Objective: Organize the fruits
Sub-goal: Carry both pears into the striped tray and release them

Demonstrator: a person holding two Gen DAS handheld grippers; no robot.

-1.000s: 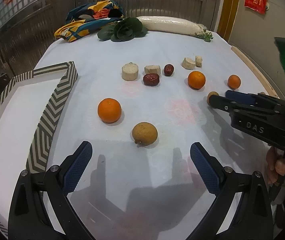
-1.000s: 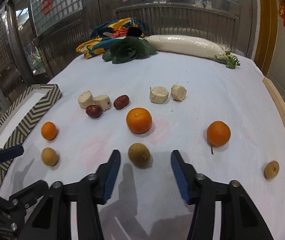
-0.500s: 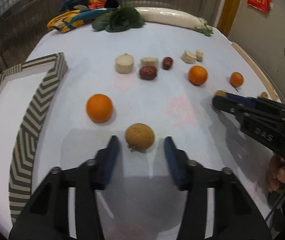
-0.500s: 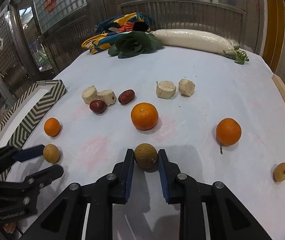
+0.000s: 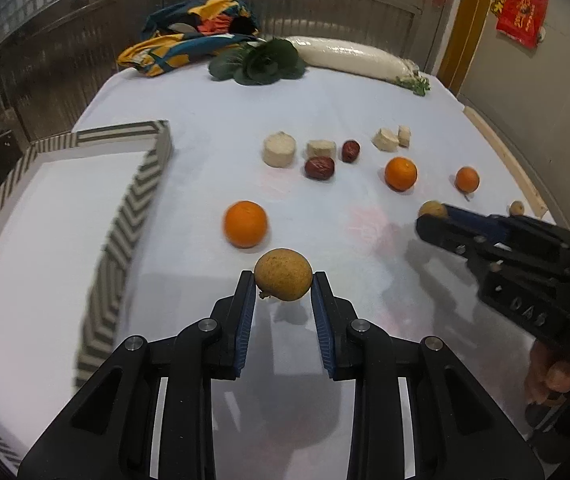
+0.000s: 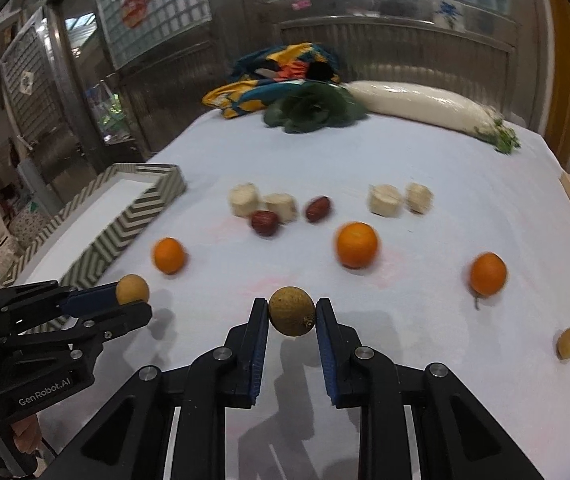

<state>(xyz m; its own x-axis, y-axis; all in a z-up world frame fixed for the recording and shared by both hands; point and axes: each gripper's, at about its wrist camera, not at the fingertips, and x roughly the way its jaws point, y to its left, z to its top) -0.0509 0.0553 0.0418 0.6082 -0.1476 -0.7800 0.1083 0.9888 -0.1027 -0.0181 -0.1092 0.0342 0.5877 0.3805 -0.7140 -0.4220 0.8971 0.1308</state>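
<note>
My left gripper (image 5: 283, 280) is shut on a tan round fruit (image 5: 283, 274) and holds it just above the white table; its shadow lies below. It also shows in the right wrist view (image 6: 133, 289). My right gripper (image 6: 291, 314) is shut on a brownish round fruit (image 6: 291, 316), lifted slightly. That fruit shows in the left wrist view (image 5: 432, 209). Oranges (image 5: 245, 224) (image 5: 401, 173) (image 5: 467, 179) lie on the table. A zigzag-patterned tray (image 5: 125, 216) stands at the left.
Red dates (image 5: 319, 167) and pale cut chunks (image 5: 280, 149) lie mid-table. A small tan fruit (image 6: 569, 342) sits near the right edge. Leafy greens (image 5: 261, 65), a white radish (image 5: 349, 58) and a coloured cloth (image 5: 189, 44) lie at the far end.
Both grippers went from open around their fruits to shut on them. Each fruit has risen slightly off the table.
</note>
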